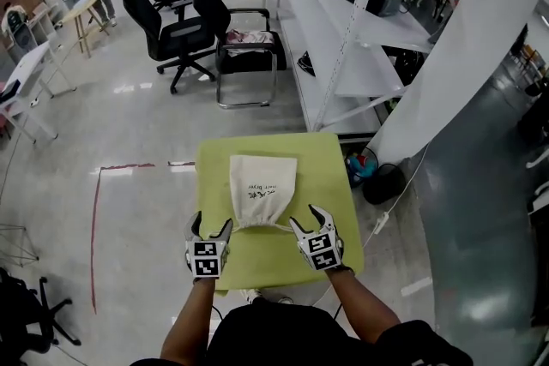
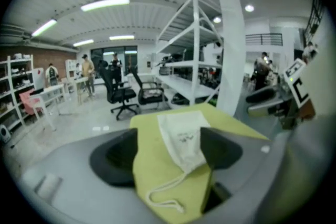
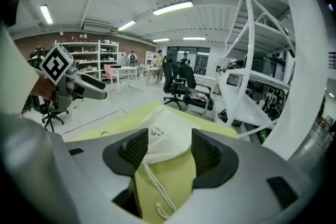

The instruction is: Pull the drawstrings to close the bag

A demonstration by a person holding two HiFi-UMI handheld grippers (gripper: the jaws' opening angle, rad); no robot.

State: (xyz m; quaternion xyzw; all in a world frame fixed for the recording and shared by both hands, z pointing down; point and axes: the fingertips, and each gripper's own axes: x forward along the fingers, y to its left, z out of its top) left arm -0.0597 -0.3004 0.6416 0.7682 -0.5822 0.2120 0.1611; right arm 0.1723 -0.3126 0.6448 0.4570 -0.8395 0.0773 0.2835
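A white drawstring bag (image 1: 262, 189) lies flat on the small yellow-green table (image 1: 336, 184), its gathered mouth toward me. My left gripper (image 1: 212, 227) hovers open just left of the mouth, and my right gripper (image 1: 306, 218) hovers open just right of it. In the left gripper view the bag (image 2: 184, 136) and a loose cord loop (image 2: 164, 195) lie on the table between the open jaws of that gripper (image 2: 168, 153), untouched. In the right gripper view the bag (image 3: 164, 136) and its knotted cord (image 3: 157, 192) lie below the open jaws of that gripper (image 3: 167, 152); nothing is pinched.
White metal shelving (image 1: 343, 21) stands beyond the table at the right, with a slanted white column (image 1: 467, 56) beside it. Black office chairs (image 1: 184, 34) stand on the floor behind. A red tape line (image 1: 94, 219) marks the floor at left. People stand far back left.
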